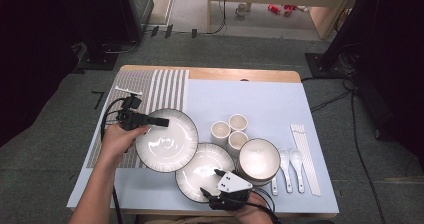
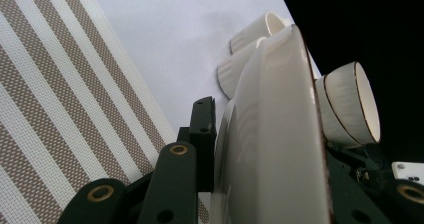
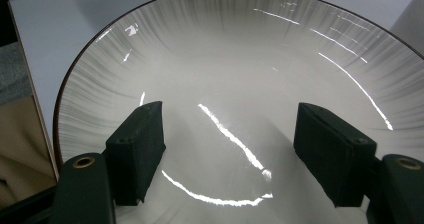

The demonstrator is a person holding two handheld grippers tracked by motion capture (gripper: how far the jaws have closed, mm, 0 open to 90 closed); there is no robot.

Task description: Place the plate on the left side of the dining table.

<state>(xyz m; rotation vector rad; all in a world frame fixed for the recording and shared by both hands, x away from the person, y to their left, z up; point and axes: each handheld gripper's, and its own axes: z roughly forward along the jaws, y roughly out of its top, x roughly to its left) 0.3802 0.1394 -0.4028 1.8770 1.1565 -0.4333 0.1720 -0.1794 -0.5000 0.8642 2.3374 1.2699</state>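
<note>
Blue-matted table (image 1: 280, 99): your right gripper (image 1: 216, 184) hovers, jaws apart, over the near plate (image 1: 202, 166). Beyond it, your left gripper (image 1: 152, 121) is clamped on the far plate (image 1: 167, 141) rim, cups (image 1: 231, 130) just right.

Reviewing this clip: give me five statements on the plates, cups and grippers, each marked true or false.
1. The left gripper is clamped on the rim of the far plate. True.
2. The right gripper grips the near plate. False: its jaws stand open above the plate's inside, touching nothing.
3. Three cups stand on the pale blue mat. True.
4. The two spoons lie left of the plates. False: they lie to the right, beside the stacked bowls.
5. The far plate lies wholly on the striped mat. False: it overlaps both mats.
</note>
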